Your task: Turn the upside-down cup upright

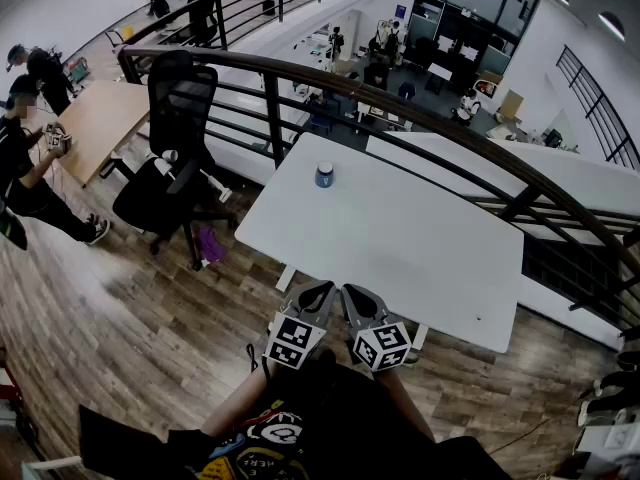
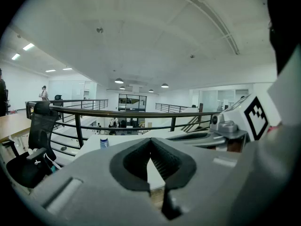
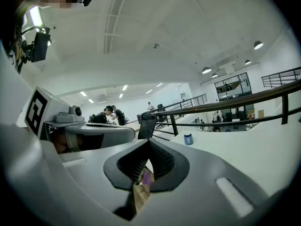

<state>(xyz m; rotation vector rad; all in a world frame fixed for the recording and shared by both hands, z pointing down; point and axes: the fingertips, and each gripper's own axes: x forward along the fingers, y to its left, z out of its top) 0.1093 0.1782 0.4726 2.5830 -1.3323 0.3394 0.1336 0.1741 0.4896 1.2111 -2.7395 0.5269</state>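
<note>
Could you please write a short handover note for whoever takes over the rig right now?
Left gripper: fingers shut, empty, held just short of the near edge of the white table.
Right gripper: also shut and empty, close beside the left one.
Cup: blue, stands near the table's far edge, well away from both grippers; too small to confirm which way up.
Done: nothing, cup untouched.
Left: reach across, grasp the cup, turn it upright, set it down.

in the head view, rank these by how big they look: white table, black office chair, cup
1. white table
2. black office chair
3. cup, by far the smallest; it stands at the table's far end.
</note>
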